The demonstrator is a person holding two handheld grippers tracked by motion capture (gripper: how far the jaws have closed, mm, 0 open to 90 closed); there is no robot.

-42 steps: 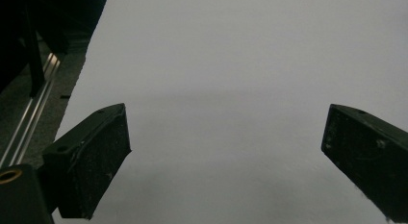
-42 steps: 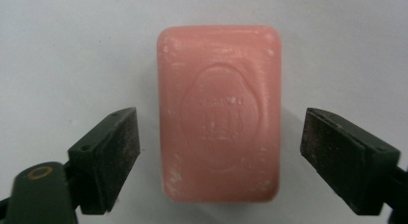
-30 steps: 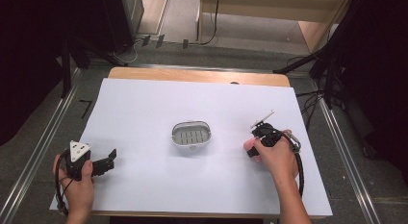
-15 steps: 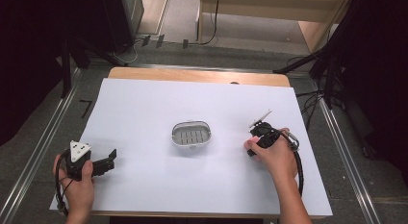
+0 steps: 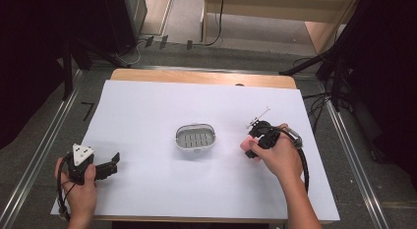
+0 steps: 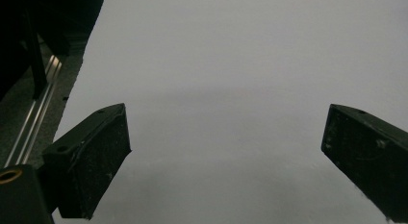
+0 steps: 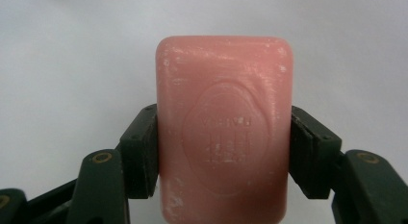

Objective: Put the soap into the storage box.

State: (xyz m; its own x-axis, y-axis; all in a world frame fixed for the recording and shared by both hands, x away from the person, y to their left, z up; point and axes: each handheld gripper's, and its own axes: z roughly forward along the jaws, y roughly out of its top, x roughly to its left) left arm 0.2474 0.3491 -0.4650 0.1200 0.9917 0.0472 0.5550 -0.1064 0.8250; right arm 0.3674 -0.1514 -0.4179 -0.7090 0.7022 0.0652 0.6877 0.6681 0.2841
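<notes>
Soap bar: a pink bar of soap (image 7: pixel 223 130) with rounded corners and an oval stamped emblem on its upper face, held between the two jaws of the right hand-held gripper (image 7: pixel 223 152); in the high view the soap (image 5: pixel 245 144) shows as a small pink patch at the tip of that gripper, right of the worktop's middle.
Grip on the soap: the black pads press on the bar's two long sides, one on each side, with the far half of the bar sticking out past them.
Right hand-held gripper: in the high view it (image 5: pixel 252 149) sits in the person's right hand (image 5: pixel 276 155), jaws toward the left, closed on the soap; its cable loops back along the forearm.
Soap dish: an oval, pale dish (image 5: pixel 196 137) with a slotted floor stands near the middle of the worktop, left of the soap and apart from it.
Left hand-held gripper: held in the left hand (image 5: pixel 81 187) at the near left corner, it (image 5: pixel 116 157) points to the right with the grey three-cornered plate on top; in its own view the jaws stand wide apart with bare white surface between them (image 6: pixel 226 152).
Worktop: a wooden table covered by a white sheet (image 5: pixel 162 106); a strip of wood shows along the far edge.
Surroundings: metal rails run along both sides of the worktop, with dark curtains and floor cables beyond.
</notes>
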